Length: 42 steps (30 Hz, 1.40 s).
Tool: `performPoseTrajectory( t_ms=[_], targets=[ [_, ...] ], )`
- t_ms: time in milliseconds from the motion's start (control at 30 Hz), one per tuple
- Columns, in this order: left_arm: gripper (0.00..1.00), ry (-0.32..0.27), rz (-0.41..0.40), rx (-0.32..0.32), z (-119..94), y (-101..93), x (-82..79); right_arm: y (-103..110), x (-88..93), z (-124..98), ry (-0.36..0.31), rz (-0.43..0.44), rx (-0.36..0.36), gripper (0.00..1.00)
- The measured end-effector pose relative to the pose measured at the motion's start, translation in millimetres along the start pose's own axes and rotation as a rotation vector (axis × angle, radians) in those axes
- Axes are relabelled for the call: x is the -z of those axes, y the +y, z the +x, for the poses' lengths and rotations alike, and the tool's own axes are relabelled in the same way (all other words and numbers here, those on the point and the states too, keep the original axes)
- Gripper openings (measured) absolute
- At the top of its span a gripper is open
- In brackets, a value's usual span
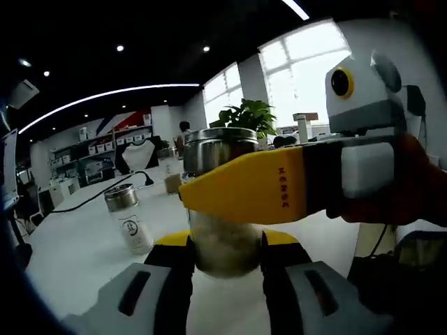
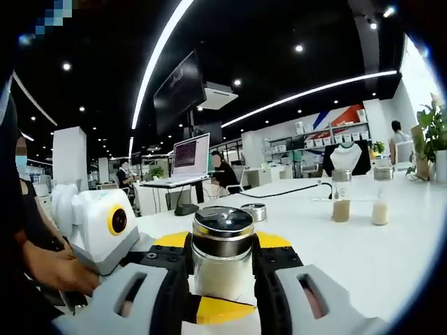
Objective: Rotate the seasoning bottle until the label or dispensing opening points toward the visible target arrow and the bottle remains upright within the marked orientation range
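Working over a broad white table in an open office with dark ceiling and strip lights, I see the clear glass seasoning bottle with steel cap standing upright, long axis vertical. Both claws clamp it: my right gripper pinches its body, cap toward the camera; my left gripper grips its lower body, the other yellow jaw crossing in front. Label and opening direction unreadable. A smaller steel-capped jar stands nearby, apart.
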<state>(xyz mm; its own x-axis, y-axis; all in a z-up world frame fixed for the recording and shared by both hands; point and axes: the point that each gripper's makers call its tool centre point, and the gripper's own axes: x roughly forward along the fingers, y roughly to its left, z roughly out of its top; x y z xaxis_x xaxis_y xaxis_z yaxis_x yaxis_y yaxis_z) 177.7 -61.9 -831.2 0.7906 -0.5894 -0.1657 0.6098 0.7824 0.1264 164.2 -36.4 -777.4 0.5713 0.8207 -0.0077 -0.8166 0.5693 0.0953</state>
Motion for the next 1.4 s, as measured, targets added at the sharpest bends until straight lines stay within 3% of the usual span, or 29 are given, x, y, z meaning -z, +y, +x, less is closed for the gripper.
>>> performPoseTrajectory(
  t_ms=[100,167,300,400,600,667,800,833,867,900,1000,1067,1133,1300,1400],
  targets=[
    [0.37,-0.064,-0.069,0.156,-2.9,-11.6,-10.3,-1.4,-4.6,-5.1,0.001,-0.022,-0.079,0.32],
    [0.37,-0.082,-0.070,0.239,-5.8,-18.0,-13.8,1.0,-5.8,-7.6,0.008,-0.052,-0.130,0.32],
    [0.38,-0.112,0.006,0.312,-9.8,-22.5,-20.4,13.9,-2.5,-13.0,0.052,-0.211,-0.229,0.32],
    [0.41,-0.122,0.069,0.392,-12.6,-34.8,-23.4,22.6,1.8,-14.2,0.089,-0.238,-0.269,0.32],
    [0.39,-0.127,0.069,0.368,-10.1,-34.6,-23.7,20.2,2.9,-18.7,0.072,-0.241,-0.254,0.33],
    [0.39,-0.116,0.058,0.301,-6.7,-28.7,-22.5,16.0,2.4,-17.5,0.061,-0.215,-0.218,0.33],
    [0.38,-0.047,0.050,0.097,6.1,-10.6,-13.8,-4.4,7.6,-8.4,0.010,0.043,-0.035,0.32],
    [0.38,-0.040,0.054,0.078,7.0,-8.6,-12.9,-6.7,8.3,-7.7,0.004,0.066,-0.014,0.33],
    [0.38,-0.018,0.066,0.024,9.2,-3.8,-10.7,-12.3,12.2,-6.4,-0.004,0.107,0.053,0.33],
    [0.37,-0.019,0.067,0.002,10.5,-2.9,-10.6,-13.6,11.3,-6.2,-0.013,0.070,0.075,0.33],
    [0.37,-0.048,0.035,-0.003,10.9,-3.7,-11.2,-9.0,10.7,-4.8,0.003,-0.029,0.081,0.33],
    [0.37,-0.062,0.029,0.010,9.3,-3.0,-11.4,-8.3,10.7,-4.7,0.009,-0.025,0.069,0.32],
    [0.37,-0.084,0.016,0.072,7.3,-6.3,-12.0,-9.7,11.3,-5.9,0.022,-0.009,0.037,0.32],
    [0.36,-0.138,-0.023,0.228,0.8,-14.3,-16.6,1.8,13.3,-7.6,0.073,-0.188,-0.111,0.32],
    [0.36,-0.151,-0.018,0.294,-4.9,-20.3,-18.1,8.5,13.2,-12.1,0.088,-0.233,-0.201,0.32]
  ],
)
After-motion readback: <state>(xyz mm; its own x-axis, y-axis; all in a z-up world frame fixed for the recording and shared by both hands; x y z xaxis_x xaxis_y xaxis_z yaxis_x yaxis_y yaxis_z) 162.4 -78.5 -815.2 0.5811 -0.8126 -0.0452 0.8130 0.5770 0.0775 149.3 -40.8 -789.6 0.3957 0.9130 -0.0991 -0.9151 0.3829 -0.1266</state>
